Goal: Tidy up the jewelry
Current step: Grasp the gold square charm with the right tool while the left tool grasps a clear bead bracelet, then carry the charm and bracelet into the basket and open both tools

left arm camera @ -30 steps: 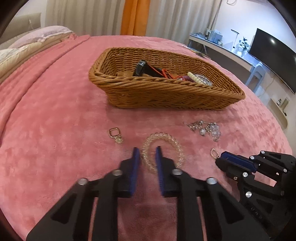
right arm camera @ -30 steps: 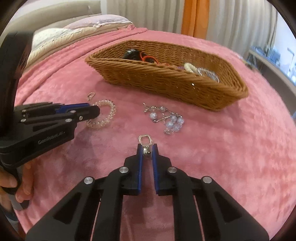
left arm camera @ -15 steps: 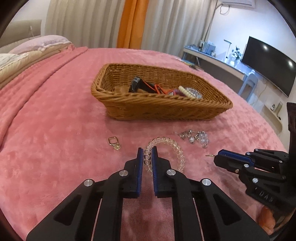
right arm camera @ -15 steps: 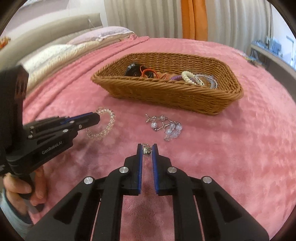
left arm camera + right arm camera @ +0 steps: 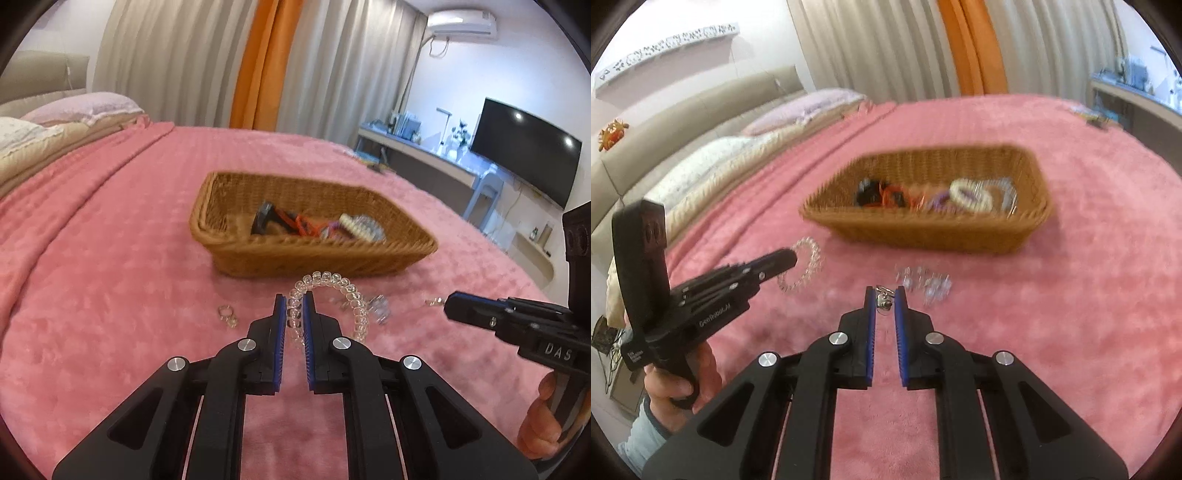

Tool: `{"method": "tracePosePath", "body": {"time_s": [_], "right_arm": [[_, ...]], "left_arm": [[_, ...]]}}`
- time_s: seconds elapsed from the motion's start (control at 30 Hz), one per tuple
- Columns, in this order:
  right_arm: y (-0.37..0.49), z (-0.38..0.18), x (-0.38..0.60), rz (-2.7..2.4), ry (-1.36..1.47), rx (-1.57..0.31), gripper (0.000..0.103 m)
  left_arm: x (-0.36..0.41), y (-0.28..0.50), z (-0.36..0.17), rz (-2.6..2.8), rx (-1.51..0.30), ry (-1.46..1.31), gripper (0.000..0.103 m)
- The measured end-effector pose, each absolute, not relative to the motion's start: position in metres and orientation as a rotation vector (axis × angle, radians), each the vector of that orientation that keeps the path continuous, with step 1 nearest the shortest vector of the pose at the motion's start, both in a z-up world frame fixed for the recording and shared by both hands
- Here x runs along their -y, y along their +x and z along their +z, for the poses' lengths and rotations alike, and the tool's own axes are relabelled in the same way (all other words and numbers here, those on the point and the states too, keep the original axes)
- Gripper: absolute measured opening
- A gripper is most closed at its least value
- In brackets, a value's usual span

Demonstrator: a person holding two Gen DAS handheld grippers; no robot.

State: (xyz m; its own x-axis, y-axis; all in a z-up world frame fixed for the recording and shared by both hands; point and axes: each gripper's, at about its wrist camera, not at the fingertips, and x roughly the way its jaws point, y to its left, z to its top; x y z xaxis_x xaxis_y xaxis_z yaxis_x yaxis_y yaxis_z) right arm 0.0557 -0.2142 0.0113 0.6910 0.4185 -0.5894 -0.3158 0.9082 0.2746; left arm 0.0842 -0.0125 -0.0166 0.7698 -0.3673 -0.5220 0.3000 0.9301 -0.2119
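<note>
Left gripper [image 5: 294, 314] clenched on a clear beaded bracelet [image 5: 334, 291] at frame centre, lifted just below the wicker basket [image 5: 236, 240]; right gripper [image 5: 885, 301] clamped on a small silver charm [image 5: 883, 298], centre frame. On the pink blanket [image 5: 1052, 332]: crystal bead cluster [image 5: 925, 282] just beyond the right fingertips; another small clasp charm [image 5: 227, 315] left of centre; basket in mid frame holding bracelets and hair ties.
</note>
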Motion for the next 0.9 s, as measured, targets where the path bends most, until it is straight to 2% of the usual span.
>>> {"method": "tracePosePath", "body": {"time_s": [0.27, 0.47, 0.7, 0.9], "right_arm": [[0.052, 0.087, 0.227, 0.339, 0.151, -0.478, 0.008], [0.104, 0.113, 0.23, 0.288, 0.144, -0.414, 0.008], [0.185, 0.083, 0.227, 0.244, 0.149, -0.497, 0.008], [0.248, 0.018, 0.235, 0.286, 0.246, -0.734, 0.008]], "left_arm": [[0.022, 0.083, 0.056, -0.371, -0.454, -0.113, 0.007], [0.038, 0.126, 0.086, -0.36, -0.406, -0.116, 0.007], [0.056, 0.187, 0.062, -0.337, -0.435, -0.11, 0.007], [0.056, 0.225, 0.012, -0.326, -0.537, -0.122, 0.007]]}}
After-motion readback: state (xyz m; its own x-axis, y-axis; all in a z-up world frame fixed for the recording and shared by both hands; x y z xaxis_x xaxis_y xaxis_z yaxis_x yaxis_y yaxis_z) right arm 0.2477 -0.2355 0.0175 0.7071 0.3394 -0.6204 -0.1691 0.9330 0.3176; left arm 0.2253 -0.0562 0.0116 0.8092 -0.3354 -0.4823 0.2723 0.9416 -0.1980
